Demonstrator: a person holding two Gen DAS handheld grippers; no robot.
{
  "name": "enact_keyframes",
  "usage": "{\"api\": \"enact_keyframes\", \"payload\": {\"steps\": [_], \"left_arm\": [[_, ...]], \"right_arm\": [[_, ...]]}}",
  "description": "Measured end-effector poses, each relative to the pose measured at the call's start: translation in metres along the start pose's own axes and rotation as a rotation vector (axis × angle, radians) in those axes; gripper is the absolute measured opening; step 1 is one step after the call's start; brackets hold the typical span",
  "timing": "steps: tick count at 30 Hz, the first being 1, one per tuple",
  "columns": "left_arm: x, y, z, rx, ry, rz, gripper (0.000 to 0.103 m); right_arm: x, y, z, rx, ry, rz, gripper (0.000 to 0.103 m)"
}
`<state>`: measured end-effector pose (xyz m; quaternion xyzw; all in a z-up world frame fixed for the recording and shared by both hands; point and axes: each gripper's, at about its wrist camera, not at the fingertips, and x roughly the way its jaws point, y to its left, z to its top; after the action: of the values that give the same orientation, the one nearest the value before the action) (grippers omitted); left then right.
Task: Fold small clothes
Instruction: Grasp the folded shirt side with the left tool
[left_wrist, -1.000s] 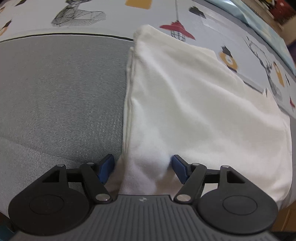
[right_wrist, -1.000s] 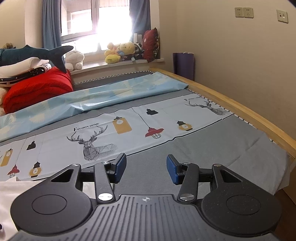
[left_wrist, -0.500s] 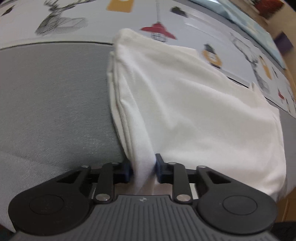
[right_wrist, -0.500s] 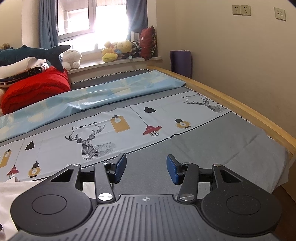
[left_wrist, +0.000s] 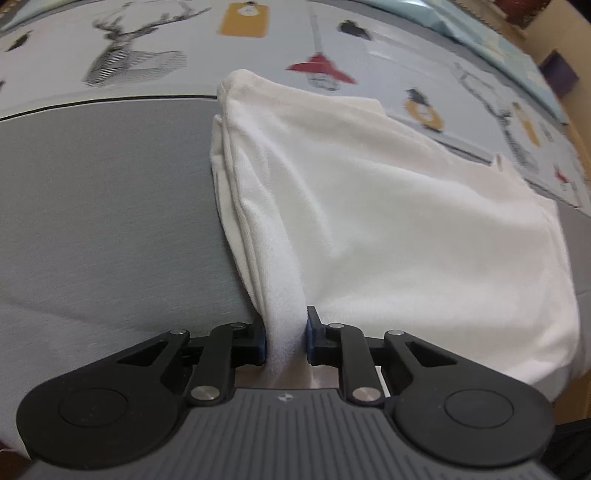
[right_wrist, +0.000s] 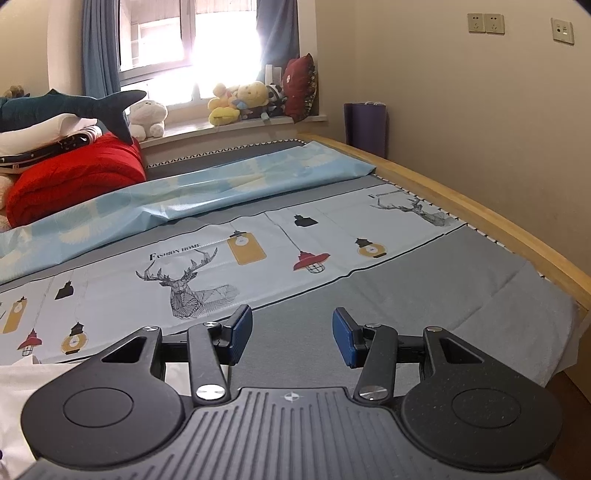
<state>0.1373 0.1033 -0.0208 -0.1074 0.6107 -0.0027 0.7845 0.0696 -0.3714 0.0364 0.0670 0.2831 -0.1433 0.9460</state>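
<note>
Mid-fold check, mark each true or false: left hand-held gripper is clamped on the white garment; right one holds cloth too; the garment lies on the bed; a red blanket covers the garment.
1. The left hand-held gripper is clamped on the white garment. True.
2. The right hand-held gripper holds cloth. False: its jaws stand apart with nothing between.
3. The garment lies on the bed. True.
4. A red blanket covers the garment. False: it sits far up the bed near the window.

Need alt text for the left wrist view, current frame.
The left gripper is shut on a bunched near edge of a white garment, which lies folded on a grey bed sheet. A printed band with deer and lanterns runs behind it.
</note>
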Motion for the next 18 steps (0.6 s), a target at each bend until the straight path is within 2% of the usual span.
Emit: {"api": "enact_keyframes", "payload": {"steps": [2, 4, 9, 12, 16, 18], "left_arm": [[-0.001, 0.005, -0.002, 0.007, 0.008, 0.023, 0.021], [-0.003, 0.010, -0.005, 0.017, 0.027, 0.006, 0.023], [0.000, 0.019, -0.003, -0.010, 0.046, 0.006, 0.044], [0.002, 0.023, -0.004, -0.030, 0.054, -0.003, 0.044], [0.004, 0.017, -0.004, 0.007, 0.052, 0.005, 0.043], [0.005, 0.015, -0.003, 0.017, 0.050, 0.004, 0.039]], "right_arm": [[0.001, 0.005, 0.000, -0.008, 0.002, 0.007, 0.050], [0.002, 0.011, -0.001, -0.023, 0.002, 0.017, 0.050], [0.003, 0.022, -0.002, -0.058, 0.006, 0.036, 0.050], [0.003, 0.023, -0.002, -0.062, 0.008, 0.035, 0.050], [0.003, 0.019, -0.002, -0.047, 0.011, 0.026, 0.050], [0.003, 0.017, -0.002, -0.041, 0.012, 0.022, 0.050]]}}
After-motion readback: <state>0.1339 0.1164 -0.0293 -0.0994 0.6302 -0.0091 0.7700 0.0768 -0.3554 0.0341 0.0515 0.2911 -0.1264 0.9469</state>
